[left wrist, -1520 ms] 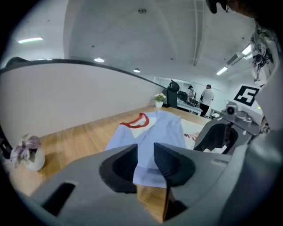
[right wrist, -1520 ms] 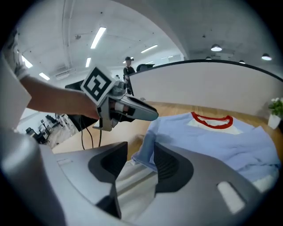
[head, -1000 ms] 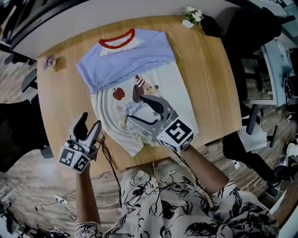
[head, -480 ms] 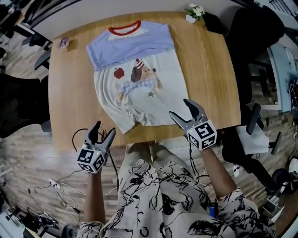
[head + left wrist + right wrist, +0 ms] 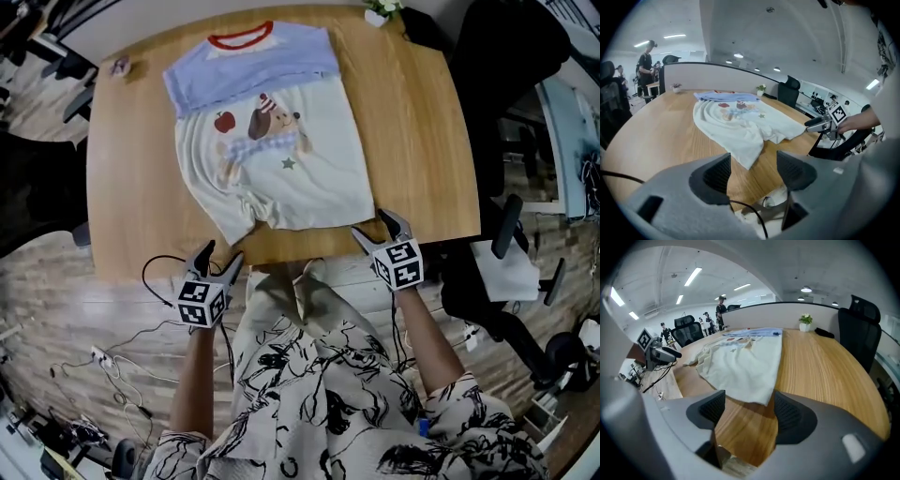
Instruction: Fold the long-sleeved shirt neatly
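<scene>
We find the shirt (image 5: 267, 141) spread face up on the wooden table (image 5: 422, 141), its collar at the far side and its hem toward the near edge. The neckband is red. A lilac-blue band crosses the shoulders and upper chest, and the body below it is cream. The only marking we can make out on the shirt is a picture print: a dog in a striped hat, a red apple to its left and a small star below. The hem is rumpled at the near left corner and lies flatter at the near right corner.

The right gripper (image 5: 368, 223) sits at the near table edge, just beside the right hem corner and not touching it. Its jaws stand spread, with bare wood between the pads and the cloth ahead of them.

The left gripper (image 5: 223, 253) hangs off the near table edge, apart from the shirt. Its jaws are likewise spread and pinch nothing. A black cable (image 5: 155, 267) runs beside it.

Each gripper bears a cube (image 5: 397, 264) with black-and-white square code patterns.

A small potted plant (image 5: 380, 11) stands at the far edge, and a black chair (image 5: 511, 56) stands beside the table.
</scene>
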The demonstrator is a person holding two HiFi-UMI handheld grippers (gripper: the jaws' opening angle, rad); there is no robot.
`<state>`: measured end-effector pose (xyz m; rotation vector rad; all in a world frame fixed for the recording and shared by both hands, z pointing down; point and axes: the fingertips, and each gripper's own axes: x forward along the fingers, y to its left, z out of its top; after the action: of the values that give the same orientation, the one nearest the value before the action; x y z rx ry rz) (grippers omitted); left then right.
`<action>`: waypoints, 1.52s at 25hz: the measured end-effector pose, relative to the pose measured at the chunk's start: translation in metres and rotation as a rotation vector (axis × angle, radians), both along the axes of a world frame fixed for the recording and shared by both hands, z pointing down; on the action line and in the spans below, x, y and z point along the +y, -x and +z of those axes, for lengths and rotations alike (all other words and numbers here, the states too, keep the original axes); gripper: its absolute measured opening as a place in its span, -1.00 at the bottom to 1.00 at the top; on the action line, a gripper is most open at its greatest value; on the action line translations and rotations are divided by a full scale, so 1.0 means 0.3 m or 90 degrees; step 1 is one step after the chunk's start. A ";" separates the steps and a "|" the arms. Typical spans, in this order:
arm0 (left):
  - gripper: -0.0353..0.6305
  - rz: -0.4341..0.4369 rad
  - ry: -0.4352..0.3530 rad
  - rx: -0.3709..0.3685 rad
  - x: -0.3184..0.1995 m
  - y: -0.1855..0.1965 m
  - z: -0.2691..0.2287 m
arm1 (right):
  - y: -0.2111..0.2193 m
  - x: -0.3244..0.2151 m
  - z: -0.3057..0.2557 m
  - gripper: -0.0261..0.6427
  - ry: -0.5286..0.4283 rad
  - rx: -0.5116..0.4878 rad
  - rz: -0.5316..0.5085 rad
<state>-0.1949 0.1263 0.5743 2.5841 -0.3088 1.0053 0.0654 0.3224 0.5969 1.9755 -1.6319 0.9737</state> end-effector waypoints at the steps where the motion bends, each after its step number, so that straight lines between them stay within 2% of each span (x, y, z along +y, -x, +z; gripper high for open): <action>1: 0.04 0.009 -0.004 -0.009 0.013 -0.009 0.020 | -0.009 0.008 0.016 0.09 0.002 -0.011 0.010; 4: 0.03 0.010 -0.023 -0.027 0.014 -0.032 0.057 | -0.037 0.007 0.041 0.02 0.000 -0.032 0.038; 8: -0.11 -0.002 -0.050 -0.062 -0.020 -0.055 0.095 | -0.073 0.001 0.046 -0.28 0.009 -0.014 0.056; 9: -0.20 -0.004 -0.060 -0.076 -0.028 -0.055 0.106 | -0.081 0.004 0.047 -0.38 0.015 -0.005 0.059; 12: -0.52 -0.028 -0.078 -0.097 -0.051 -0.043 0.117 | -0.099 0.012 0.049 -0.53 0.019 0.001 0.069; 14: -0.73 -0.036 -0.074 -0.105 -0.058 -0.026 0.117 | -0.098 0.014 0.051 -0.76 0.022 -0.010 0.072; 18: -0.77 -0.042 -0.058 -0.101 -0.069 0.041 0.080 | -0.083 0.028 0.029 -0.78 0.017 -0.024 0.067; 24: -0.78 -0.109 -0.038 -0.084 -0.120 0.257 0.000 | -0.091 0.074 -0.029 -0.79 -0.001 -0.034 0.059; 27: -0.78 -0.139 -0.009 -0.069 -0.121 0.348 -0.015 | -0.087 0.116 -0.038 -0.79 0.006 -0.042 0.064; 33: -0.78 -0.161 0.008 -0.037 -0.078 0.381 -0.028 | -0.046 0.158 -0.060 -0.79 0.016 -0.036 0.035; 38: -0.78 -0.175 -0.016 0.005 -0.031 0.381 -0.107 | -0.029 0.203 -0.130 -0.79 -0.012 -0.035 0.036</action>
<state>-0.3093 0.1169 0.5423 2.4794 -0.6570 0.8961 0.0740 0.3833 0.5580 2.0337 -1.6280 1.0458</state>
